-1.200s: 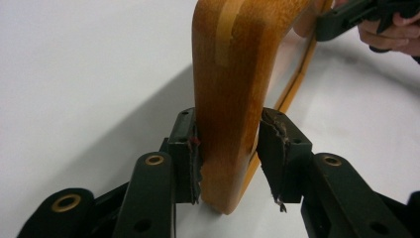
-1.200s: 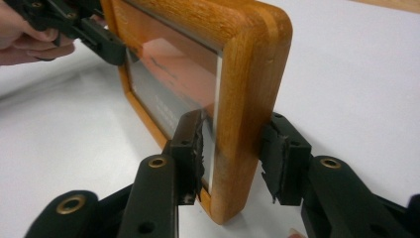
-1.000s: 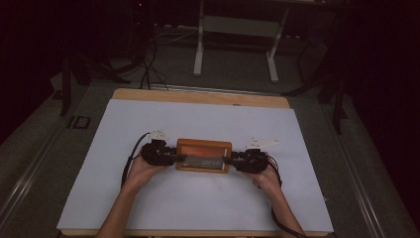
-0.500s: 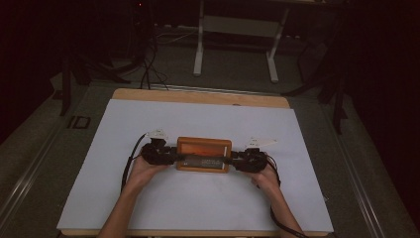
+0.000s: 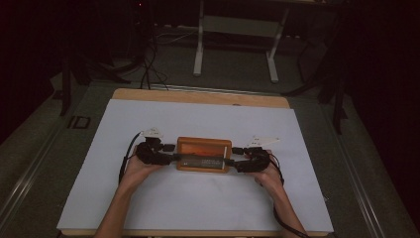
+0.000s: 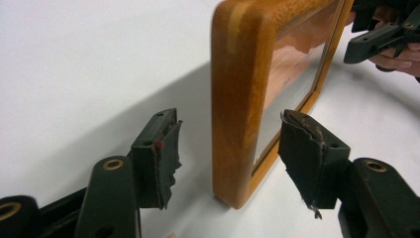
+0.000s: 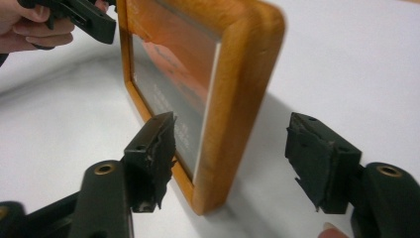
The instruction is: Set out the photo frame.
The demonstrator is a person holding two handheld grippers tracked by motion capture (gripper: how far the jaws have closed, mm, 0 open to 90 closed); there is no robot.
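A wooden picture frame [image 5: 204, 154] stands on its long edge near the middle of the white-covered desk [image 5: 198, 208], a little toward six o'clock from centre, its glazed face turned toward the person. The person has one hand at each short end: the left hand-held gripper [image 5: 171, 152] comes in from nine o'clock and the right hand-held gripper [image 5: 236, 157] from three o'clock, so the frame sits squarely between them, as it would to be steadied from both ends at once.

In the left gripper view the left hand-held gripper's pads [image 6: 166, 153] stand spread on either side of the frame's end rail, with clear daylight between pad and wood on both faces. Its jaws have just been opening, with the rail between them but not gripped. The right gripper view tells the same story: the right hand-held gripper's pads [image 7: 158, 156] straddle the other end rail, spread and off the wood, having just been opening too.

So the frame seems to stand by itself, its lower edge resting on the desk. I judge this to be a release after setting it upright. Both hands stay low and close, likely so the frame can be caught if it tips, since a thin frame on edge looks easy to topple.
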